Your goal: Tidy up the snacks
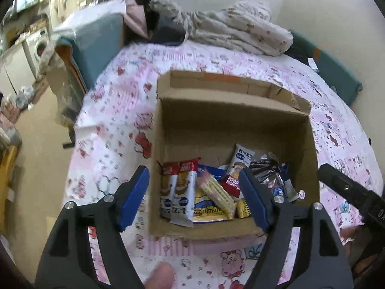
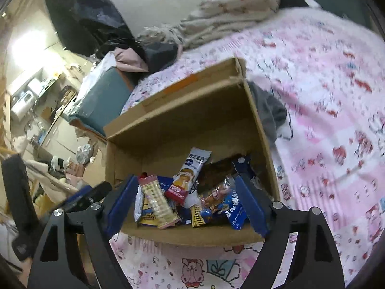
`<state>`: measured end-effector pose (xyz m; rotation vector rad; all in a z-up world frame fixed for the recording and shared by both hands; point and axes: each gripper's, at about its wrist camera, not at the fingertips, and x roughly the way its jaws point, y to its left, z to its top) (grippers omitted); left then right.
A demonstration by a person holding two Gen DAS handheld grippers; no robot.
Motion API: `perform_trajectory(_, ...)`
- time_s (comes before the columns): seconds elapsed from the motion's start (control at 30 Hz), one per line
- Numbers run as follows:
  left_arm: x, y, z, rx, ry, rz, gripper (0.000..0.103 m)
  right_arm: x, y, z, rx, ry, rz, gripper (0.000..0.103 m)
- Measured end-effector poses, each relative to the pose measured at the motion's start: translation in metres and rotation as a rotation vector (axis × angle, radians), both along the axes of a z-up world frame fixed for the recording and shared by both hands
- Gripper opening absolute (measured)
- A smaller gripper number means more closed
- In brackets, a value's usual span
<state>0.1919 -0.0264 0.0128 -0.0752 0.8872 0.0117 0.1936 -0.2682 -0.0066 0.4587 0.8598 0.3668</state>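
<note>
I am holding both released tools, left tool [image 1: 195, 193] and right tool [image 2: 184, 204], empty just above the near end of the cardboard box [image 1: 168, 120], where the snacks [image 1: 204, 192] are lying.

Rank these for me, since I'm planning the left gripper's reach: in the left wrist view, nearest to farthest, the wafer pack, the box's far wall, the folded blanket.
1. Wafer pack: in the box, just ahead of the left gripper.
2. Far wall: behind the snacks.
3. Blanket: at the bed's far end.
</note>
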Motion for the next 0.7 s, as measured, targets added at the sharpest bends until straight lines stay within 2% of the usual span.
perform_trajectory(0.13, -0.022, 0.006, 0.018, 0.014, -0.047, -0.014, 0.074, -0.025, -0.002, 0.019, -0.022, -0.058, -0.015, 0.088)
perform_trajectory(0.23, -0.043, 0.013, 0.027, 0.043, -0.070, 0.008, 0.082, -0.045, 0.001, 0.030, -0.082, -0.102, -0.012, 0.088)
perform_trajectory(0.3, -0.061, 0.017, 0.030, 0.059, -0.088, 0.019, 0.083, -0.056, 0.000, 0.033, -0.121, -0.106, -0.030, 0.088)
perform_trajectory(0.4, -0.085, 0.023, 0.029, 0.057, -0.090, 0.028, 0.084, -0.074, -0.005, 0.031, -0.128, -0.099, -0.055, 0.098)
perform_trajectory(0.43, -0.091, 0.026, 0.028, 0.044, -0.088, 0.034, 0.087, -0.080, -0.004, 0.031, -0.135, -0.094, -0.059, 0.101)
perform_trajectory(0.47, -0.097, 0.028, 0.027, 0.024, -0.084, 0.039, 0.095, -0.084, -0.004, 0.030, -0.138, -0.096, -0.056, 0.101)
perform_trajectory(0.53, -0.107, 0.031, 0.024, -0.004, -0.081, 0.048, 0.103, -0.093, -0.001, 0.028, -0.149, -0.094, -0.050, 0.101)
perform_trajectory(0.7, -0.120, 0.033, 0.011, 0.006, -0.072, 0.069, 0.103, -0.107, 0.007, 0.023, -0.166, -0.080, -0.047, 0.101)
